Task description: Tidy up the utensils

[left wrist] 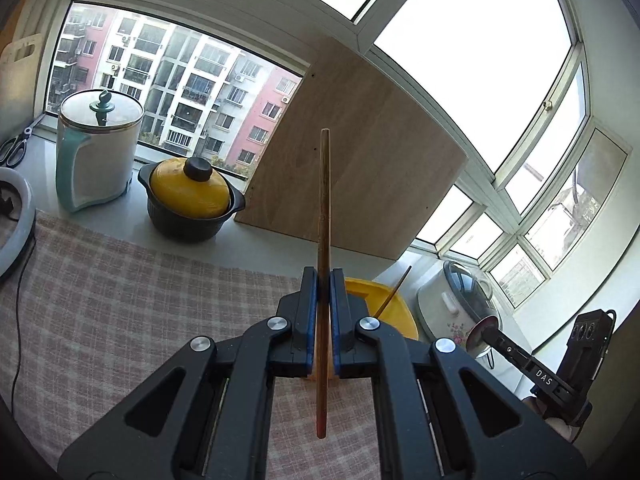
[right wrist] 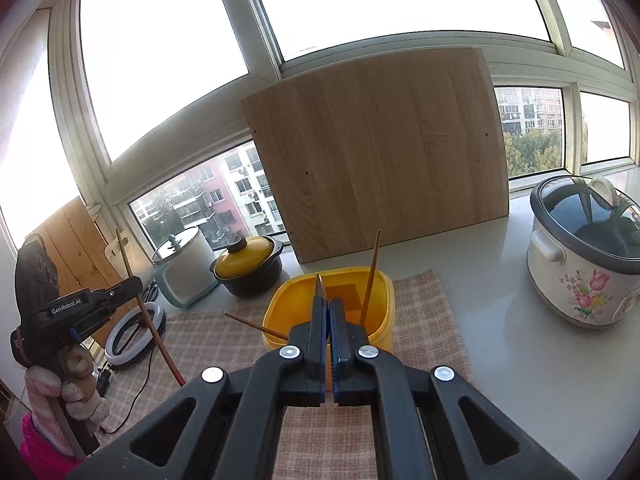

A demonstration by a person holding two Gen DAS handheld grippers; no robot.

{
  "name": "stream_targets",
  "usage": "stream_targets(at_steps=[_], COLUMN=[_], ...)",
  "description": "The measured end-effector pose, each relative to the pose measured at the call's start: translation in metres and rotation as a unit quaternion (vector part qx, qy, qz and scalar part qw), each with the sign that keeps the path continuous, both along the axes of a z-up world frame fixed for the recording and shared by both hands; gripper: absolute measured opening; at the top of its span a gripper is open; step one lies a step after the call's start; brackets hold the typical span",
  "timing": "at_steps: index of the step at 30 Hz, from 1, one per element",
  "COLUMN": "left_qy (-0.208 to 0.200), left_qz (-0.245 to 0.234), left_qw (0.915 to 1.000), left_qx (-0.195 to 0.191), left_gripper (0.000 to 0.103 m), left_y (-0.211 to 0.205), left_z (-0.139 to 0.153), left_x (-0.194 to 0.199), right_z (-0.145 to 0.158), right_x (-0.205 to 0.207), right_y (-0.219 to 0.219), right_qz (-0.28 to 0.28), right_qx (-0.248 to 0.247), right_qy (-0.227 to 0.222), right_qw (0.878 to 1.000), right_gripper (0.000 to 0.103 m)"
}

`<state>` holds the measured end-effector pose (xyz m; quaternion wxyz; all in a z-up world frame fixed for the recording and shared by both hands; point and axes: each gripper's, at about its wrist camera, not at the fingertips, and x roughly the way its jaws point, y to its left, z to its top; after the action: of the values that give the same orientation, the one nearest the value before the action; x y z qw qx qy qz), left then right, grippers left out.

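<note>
the left gripper [left wrist: 324, 280] is clamped on a chopstick [left wrist: 323, 240] that stands upright through its pads, one end above the fingertips and the red-tipped end below them. the right gripper [right wrist: 329, 304] is pressed tight on a thin utensil [right wrist: 320, 286]; only its brownish edge shows above the pads, so what it is cannot be told.

both hang over a checked cloth [right wrist: 420, 312] on the worktop [right wrist: 480, 264]. just past the right gripper sits a yellow tub [right wrist: 384, 320] on the cloth, with one chopstick leaning upright inside and another lying across its left rim, tip out over the cloth. behind the tub a wooden board [right wrist: 376, 152] leans on the window. toward the worktop's left end stand a yellow-lidded pot [left wrist: 188, 200] and a white kettle [left wrist: 96, 152], with scissors [left wrist: 16, 146] further left at the sill. at the right end stands a flowered rice cooker [right wrist: 580, 264].

only the right view shows a ring light [right wrist: 136, 336] on the cloth's left edge and the person's gloved hand [right wrist: 80, 384] on the left tool, which reads "genrobot.ai". the left view shows "das" on the right tool and a round red-and-silver part at its tip.
</note>
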<state>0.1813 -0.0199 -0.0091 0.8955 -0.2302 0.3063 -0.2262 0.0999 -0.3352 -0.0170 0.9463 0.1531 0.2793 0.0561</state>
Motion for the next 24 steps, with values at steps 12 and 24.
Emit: stream_targets(at_steps=[12, 24], left_qy=[-0.019, -0.010], left_qz=[0.013, 0.014], left_qw=[0.9992, 0.9993], left_qx=[-0.033, -0.032], left_gripper=[0.003, 0.003], left_y=[-0.010, -0.040], left_z=[0.019, 0.008], left_x=[0.051, 0.093], right_z=[0.016, 0.020], right_x=[0.032, 0.069], right_y=[-0.026, -0.036], right_qz=[-0.030, -0.063], right_qx=[0.011, 0.013], right_qy=[-0.020, -0.034], right_qw=[0.999, 0.997], right_gripper=[0.000, 0.000])
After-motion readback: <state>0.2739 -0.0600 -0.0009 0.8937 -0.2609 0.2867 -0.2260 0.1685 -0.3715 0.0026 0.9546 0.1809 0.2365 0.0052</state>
